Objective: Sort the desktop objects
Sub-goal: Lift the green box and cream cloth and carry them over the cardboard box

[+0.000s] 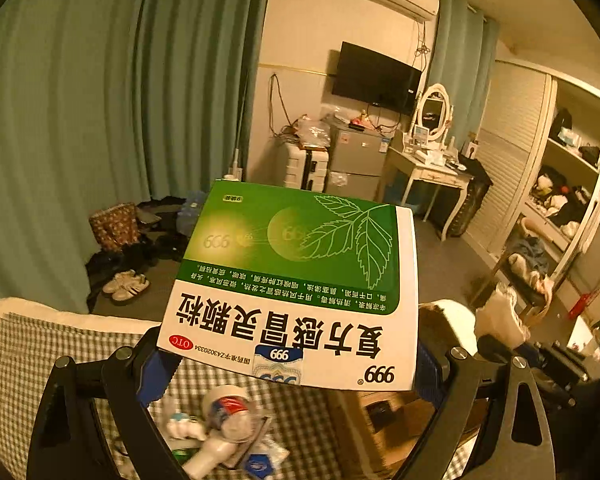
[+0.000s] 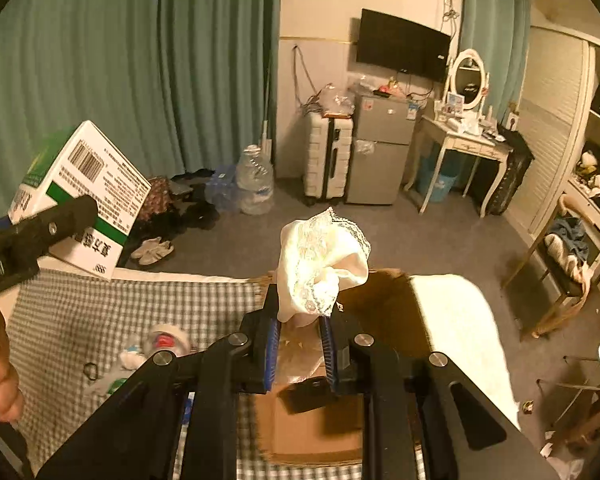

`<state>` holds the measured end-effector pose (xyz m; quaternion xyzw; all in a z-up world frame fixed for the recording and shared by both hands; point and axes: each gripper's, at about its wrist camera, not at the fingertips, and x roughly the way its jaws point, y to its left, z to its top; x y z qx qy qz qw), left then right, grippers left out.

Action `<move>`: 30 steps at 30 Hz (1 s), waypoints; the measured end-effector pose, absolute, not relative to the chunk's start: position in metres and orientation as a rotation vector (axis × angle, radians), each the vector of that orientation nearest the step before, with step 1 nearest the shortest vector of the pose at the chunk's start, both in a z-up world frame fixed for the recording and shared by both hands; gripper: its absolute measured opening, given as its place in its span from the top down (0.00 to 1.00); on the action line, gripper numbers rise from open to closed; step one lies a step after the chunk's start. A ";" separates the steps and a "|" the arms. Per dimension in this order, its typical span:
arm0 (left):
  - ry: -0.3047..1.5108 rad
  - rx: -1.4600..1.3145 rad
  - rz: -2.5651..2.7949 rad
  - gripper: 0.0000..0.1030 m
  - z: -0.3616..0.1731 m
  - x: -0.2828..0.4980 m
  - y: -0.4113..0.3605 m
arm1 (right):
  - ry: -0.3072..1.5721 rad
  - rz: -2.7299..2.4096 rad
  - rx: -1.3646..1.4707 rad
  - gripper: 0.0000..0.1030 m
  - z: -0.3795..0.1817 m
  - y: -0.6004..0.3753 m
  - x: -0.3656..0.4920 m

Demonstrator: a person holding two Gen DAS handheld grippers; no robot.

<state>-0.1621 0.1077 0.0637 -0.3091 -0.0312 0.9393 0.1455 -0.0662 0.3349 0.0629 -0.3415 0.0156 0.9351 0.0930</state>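
Green-and-white medicine box (image 1: 296, 280): clamped in our left gripper (image 1: 292, 372), raised over the checked tablecloth (image 1: 60, 360). Cream lace cloth (image 2: 324, 264): pinched in our right gripper (image 2: 300, 344), above the open cardboard box (image 2: 380, 300).

The medicine box (image 1: 292, 280) sits between the left gripper's (image 1: 292, 376) fingers, raised over the checked cloth (image 2: 100, 312). To its right, the lace cloth (image 2: 324, 264) is pinched in the right gripper (image 2: 300, 344) above the cardboard box (image 2: 384, 312). On the checked cloth left of the cardboard box lie a tape roll (image 2: 168, 340) and small items.
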 end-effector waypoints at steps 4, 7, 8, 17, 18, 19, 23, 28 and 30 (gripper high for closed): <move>-0.093 -0.900 2.686 0.07 0.065 -0.168 0.127 | 0.067 2.733 -1.021 0.83 0.055 0.363 -0.065; -0.101 -0.887 2.669 0.07 0.071 -0.174 0.140 | 0.068 2.715 -1.023 0.83 0.051 0.378 -0.065; -0.097 -0.878 2.661 0.07 0.073 -0.177 0.146 | 0.078 2.707 -1.021 0.83 0.050 0.384 -0.065; -0.003 -0.941 2.583 0.07 0.031 -0.194 0.187 | 0.115 2.658 -1.063 0.83 0.027 0.419 -0.081; 0.010 -0.955 2.570 0.07 0.024 -0.197 0.192 | 0.107 2.656 -1.078 0.83 0.021 0.421 -0.083; 0.021 -0.971 2.550 0.07 0.017 -0.198 0.197 | 0.099 2.653 -1.091 0.83 0.015 0.421 -0.085; 0.045 -1.053 2.469 0.07 -0.016 -0.207 0.220 | 0.136 2.638 -1.160 0.82 -0.013 0.430 -0.088; 0.180 -1.105 2.404 0.07 -0.052 -0.206 0.253 | 0.203 2.577 -1.232 0.82 -0.049 0.449 -0.090; 0.237 -1.139 2.372 0.07 -0.072 -0.205 0.265 | 0.210 2.564 -1.248 0.82 -0.057 0.452 -0.090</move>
